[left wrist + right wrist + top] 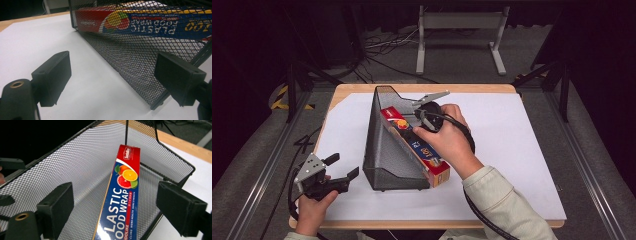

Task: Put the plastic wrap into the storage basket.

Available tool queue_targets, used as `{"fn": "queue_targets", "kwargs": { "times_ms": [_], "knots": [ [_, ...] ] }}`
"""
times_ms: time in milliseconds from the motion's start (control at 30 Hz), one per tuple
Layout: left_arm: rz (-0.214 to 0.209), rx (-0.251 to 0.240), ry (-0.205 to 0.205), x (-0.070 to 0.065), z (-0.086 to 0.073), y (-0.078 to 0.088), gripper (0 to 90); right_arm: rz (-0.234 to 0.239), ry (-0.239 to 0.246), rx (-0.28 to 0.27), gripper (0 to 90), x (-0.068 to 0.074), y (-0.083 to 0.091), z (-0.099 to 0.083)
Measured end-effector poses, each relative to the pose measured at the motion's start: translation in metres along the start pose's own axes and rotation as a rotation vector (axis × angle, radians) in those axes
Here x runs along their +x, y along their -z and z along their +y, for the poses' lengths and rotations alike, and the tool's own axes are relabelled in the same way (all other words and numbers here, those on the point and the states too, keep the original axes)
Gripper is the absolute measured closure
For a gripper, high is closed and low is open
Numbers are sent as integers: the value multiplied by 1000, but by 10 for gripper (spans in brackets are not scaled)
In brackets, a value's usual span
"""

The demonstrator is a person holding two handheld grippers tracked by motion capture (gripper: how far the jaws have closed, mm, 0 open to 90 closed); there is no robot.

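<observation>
Two risks apply at this stage, both concerning the plastic wrap box (pixel 417 146) lying slantwise in the black mesh holder (pixel 388 150) on the table (pixel 522 150).

Position: the box rests inside the holder, its red end toward the holder's tall far end and its other end projecting past the holder's low near edge. In the right gripper view the box lies along the mesh floor, leaning toward one wall.

Right gripper (pixel 426 111): held above the holder's far part, over the red end of the box. Its jaws stand apart with the box between and below them; the pads do not press on it. The box is judged to be released.

Left gripper (pixel 337 172): held beside the holder's near left corner, jaws apart, nothing between them and no contact with the mesh.

Risk 1: the projecting end of the box is unsupported by the holder's low edge. A knock from the right hand (pixel 449 142) or its trailing cable could slide the box out onto the table.

Risk 2: the holder is light and unrestrained. If a pad of the right gripper catches the mesh rim while lifting away, the holder may tip or shift toward the left gripper.
</observation>
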State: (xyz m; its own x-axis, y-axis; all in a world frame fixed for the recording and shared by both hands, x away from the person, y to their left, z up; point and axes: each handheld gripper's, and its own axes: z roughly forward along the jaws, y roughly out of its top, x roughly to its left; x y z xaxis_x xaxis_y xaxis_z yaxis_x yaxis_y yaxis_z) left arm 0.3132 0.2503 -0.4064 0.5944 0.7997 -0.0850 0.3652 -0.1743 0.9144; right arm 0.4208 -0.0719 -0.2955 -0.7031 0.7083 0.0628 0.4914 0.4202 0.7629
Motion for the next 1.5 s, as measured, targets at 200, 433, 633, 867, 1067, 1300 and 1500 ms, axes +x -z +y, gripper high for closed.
{"fn": "queue_targets", "kwargs": {
  "times_ms": [200,433,633,867,1067,1300,1500],
  "knots": [
    [1,-2,5,0,0,1,151,14,32,-17,140,-1,10,-4],
    [4,2,4,1,-1,1,151,13,49,-24,135,-15,29,-13],
    [5,0,6,0,0,1,151,-2,41,-34,128,-33,53,-26],
    [7,6,4,0,-1,0,151,-3,43,-55,128,-55,77,-40],
    [6,11,4,1,-1,0,150,4,44,-58,128,-66,91,-53],
    [8,3,9,0,-1,1,150,-9,61,-74,128,-85,104,-71],
    [10,1,7,0,-1,1,150,-25,58,-95,128,-100,113,-85]
  ]
}}
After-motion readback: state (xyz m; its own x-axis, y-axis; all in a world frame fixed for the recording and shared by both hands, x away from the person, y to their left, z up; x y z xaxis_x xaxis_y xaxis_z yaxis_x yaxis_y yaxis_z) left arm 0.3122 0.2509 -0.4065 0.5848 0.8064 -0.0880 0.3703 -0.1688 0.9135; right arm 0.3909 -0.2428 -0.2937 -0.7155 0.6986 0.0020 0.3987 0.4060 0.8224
